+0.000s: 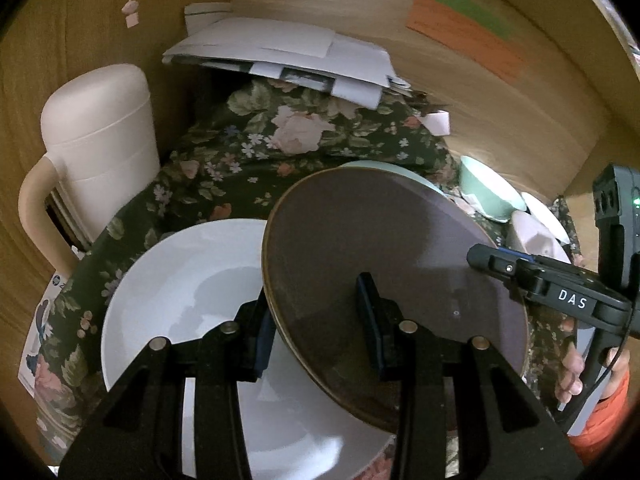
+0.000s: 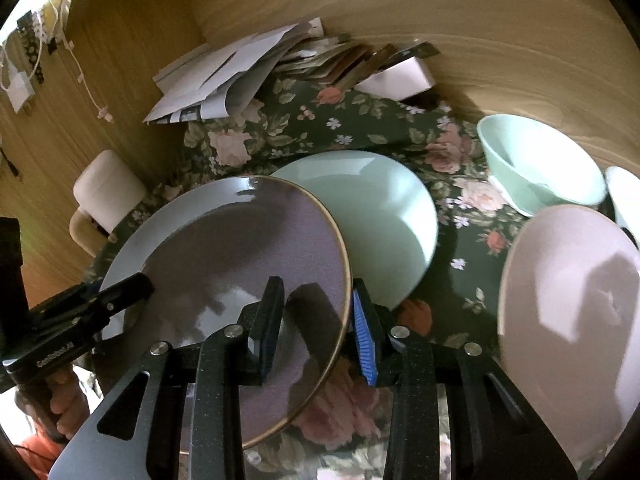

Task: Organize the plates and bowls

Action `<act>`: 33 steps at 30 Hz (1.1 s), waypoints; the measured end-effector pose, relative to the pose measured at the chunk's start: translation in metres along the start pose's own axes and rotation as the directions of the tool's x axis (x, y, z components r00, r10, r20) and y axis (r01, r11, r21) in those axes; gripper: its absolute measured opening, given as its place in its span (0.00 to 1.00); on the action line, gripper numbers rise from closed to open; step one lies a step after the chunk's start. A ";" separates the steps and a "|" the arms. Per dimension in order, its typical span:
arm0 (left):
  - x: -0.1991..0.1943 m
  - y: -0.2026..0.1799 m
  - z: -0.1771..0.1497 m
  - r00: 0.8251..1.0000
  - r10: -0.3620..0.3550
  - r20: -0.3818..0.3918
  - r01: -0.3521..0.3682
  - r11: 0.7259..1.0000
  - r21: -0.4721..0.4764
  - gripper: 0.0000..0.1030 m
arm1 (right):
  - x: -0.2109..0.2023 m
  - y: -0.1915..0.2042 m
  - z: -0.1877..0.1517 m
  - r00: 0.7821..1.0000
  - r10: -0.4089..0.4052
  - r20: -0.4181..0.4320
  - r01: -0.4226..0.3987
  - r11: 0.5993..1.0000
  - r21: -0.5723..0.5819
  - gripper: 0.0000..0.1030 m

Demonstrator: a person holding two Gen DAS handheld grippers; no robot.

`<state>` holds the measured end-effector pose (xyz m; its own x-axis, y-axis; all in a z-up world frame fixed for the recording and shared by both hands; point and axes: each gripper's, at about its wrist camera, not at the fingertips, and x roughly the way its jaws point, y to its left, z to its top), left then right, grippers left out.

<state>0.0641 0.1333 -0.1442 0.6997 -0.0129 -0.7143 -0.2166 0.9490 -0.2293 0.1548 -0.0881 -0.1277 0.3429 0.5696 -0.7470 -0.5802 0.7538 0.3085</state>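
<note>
The left gripper (image 1: 316, 316) had its jaws closed across the near rim of the brown-edged purple plate (image 1: 384, 264), one finger on top of the glaze and the other beneath, and the right gripper (image 2: 320, 312) was clamped on the same plate's opposite rim in much the same way. The plate hung tilted between them, above the floral tablecloth (image 1: 240, 152), its left edge overlapping the big white plate (image 1: 180, 280) and its far edge overlapping the mint plate (image 2: 384, 208). From where I stood, the worry was the shared hold: if one hand pulled or twisted ahead of the other, the smooth rim could slide out of a jaw and the plate would drop onto the white one or the mint one and chip. A low swing could also catch either rim. To the right, the pink plate (image 2: 572, 320) and the mint bowl (image 2: 540, 164) sat near enough that the right gripper might nudge them on the way across. The cream jug (image 1: 100, 140) at the left stood well apart.
</note>
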 end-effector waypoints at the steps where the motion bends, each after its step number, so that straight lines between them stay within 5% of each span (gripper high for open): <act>1: -0.001 -0.002 -0.001 1.000 -0.006 0.001 0.006 1.000 0.001 0.37 | -0.004 -0.001 -0.002 1.000 -0.003 0.005 0.003 1.000 0.000 0.30; 33: -0.014 -0.074 -0.046 0.993 -0.118 -0.028 0.120 0.989 0.085 0.37 | -0.073 -0.041 -0.073 0.994 -0.094 0.054 0.087 0.989 0.119 0.30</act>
<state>0.0387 0.0486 -0.1477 0.7007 -0.1335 -0.7009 -0.0726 0.9639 -0.2561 0.0995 -0.1852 -0.1287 0.4352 0.5130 -0.7399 -0.4560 0.8342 0.3102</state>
